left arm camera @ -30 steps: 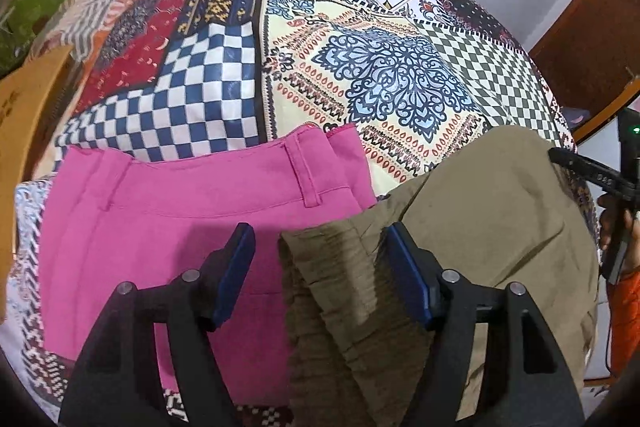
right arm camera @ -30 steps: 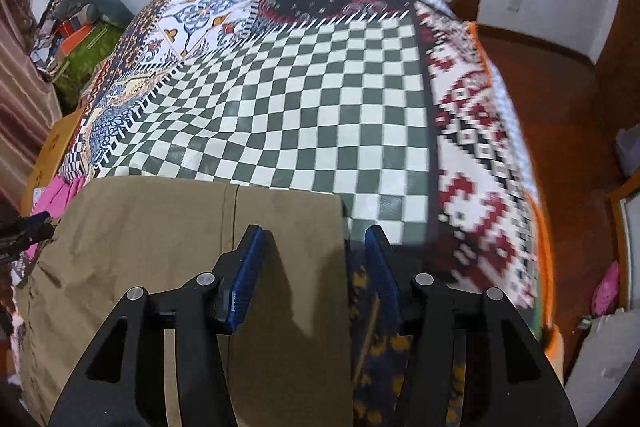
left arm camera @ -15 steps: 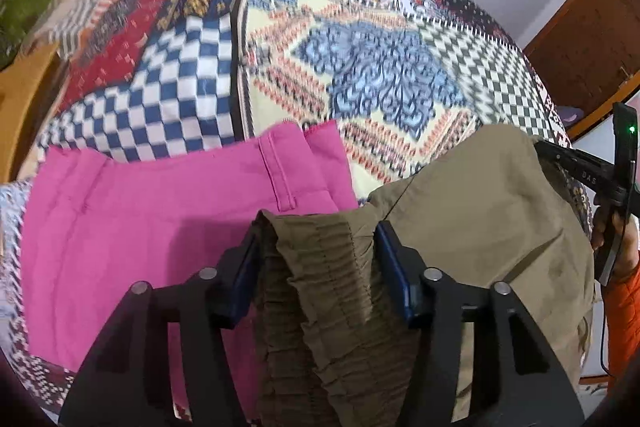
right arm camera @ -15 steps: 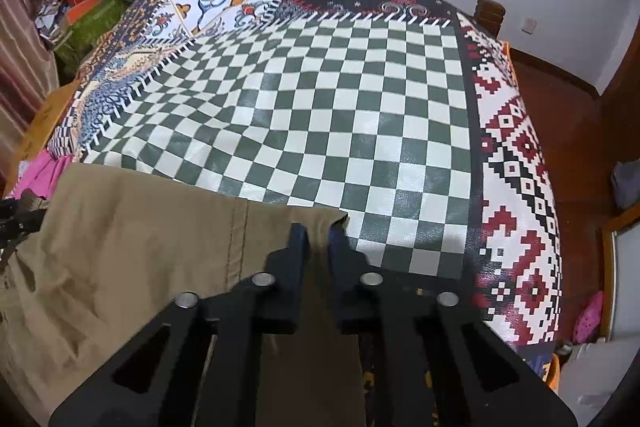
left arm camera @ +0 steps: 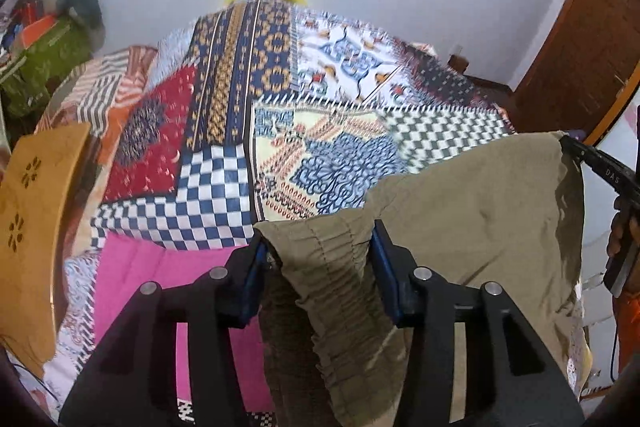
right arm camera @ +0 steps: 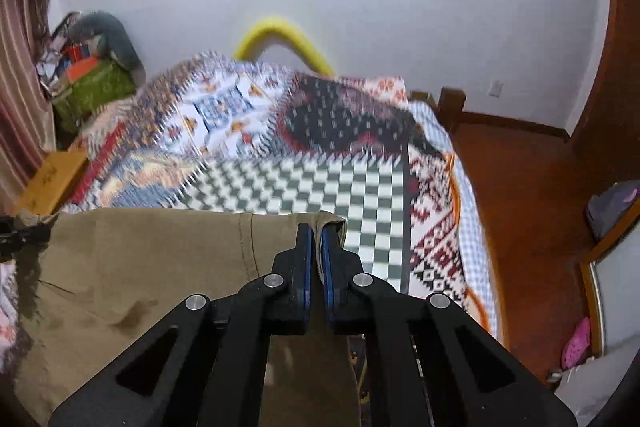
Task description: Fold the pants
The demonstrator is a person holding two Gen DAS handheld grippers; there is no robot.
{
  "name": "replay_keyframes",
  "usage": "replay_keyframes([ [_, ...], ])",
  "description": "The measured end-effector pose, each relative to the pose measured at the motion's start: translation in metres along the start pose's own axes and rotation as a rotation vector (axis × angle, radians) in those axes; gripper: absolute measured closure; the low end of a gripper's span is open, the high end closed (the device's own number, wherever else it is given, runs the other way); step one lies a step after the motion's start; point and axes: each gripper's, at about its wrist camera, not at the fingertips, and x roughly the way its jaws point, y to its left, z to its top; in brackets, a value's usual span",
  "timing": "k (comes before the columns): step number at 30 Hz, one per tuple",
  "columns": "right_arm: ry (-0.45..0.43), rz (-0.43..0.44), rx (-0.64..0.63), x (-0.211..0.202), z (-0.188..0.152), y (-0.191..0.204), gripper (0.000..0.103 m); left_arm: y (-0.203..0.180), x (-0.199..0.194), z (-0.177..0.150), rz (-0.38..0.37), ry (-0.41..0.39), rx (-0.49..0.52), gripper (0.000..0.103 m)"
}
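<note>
The letters "DAS" stand on the black right gripper [left arm camera: 600,167] arm.

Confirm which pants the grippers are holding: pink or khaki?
The khaki pants. The left gripper clamps their gathered waistband, the right gripper a corner. The pink pants lie flat on the bedspread, untouched.

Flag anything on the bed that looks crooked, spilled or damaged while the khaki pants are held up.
Nothing is spilled or torn. The khaki pants carry dark blotches low on the fabric, stains or shadow, hard to tell. The left gripper holds a bunched elastic waistband; the right gripper pinches a corner. The pink pants lie flat on the quilt.
</note>
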Motion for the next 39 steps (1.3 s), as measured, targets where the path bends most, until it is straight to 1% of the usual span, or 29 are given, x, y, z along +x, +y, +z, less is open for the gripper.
replay_keyframes([
  [2, -0.021, 0.002, -0.004, -0.015, 0.002, 0.002, 0.099, -0.003, -0.013, -0.003, 0.000, -0.012, 0.016, 0.056],
  [6, -0.043, 0.019, 0.011, -0.039, -0.005, 0.006, 0.099, -0.009, -0.042, -0.012, -0.011, -0.038, 0.026, 0.057],
  [11, -0.071, 0.044, 0.045, -0.075, -0.020, 0.007, 0.099, -0.018, -0.076, -0.025, -0.026, -0.064, 0.039, 0.057],
  [21, -0.131, 0.103, 0.073, -0.142, -0.054, 0.020, 0.099, -0.033, -0.130, -0.066, -0.046, -0.086, 0.065, 0.057],
  [28, -0.130, 0.101, 0.083, -0.169, -0.082, 0.024, 0.099, -0.041, -0.154, -0.101, -0.054, -0.075, 0.097, 0.057],
  [39, -0.069, 0.127, 0.090, -0.208, -0.142, 0.032, 0.099, -0.051, -0.173, -0.162, -0.079, -0.027, 0.116, 0.057],
])
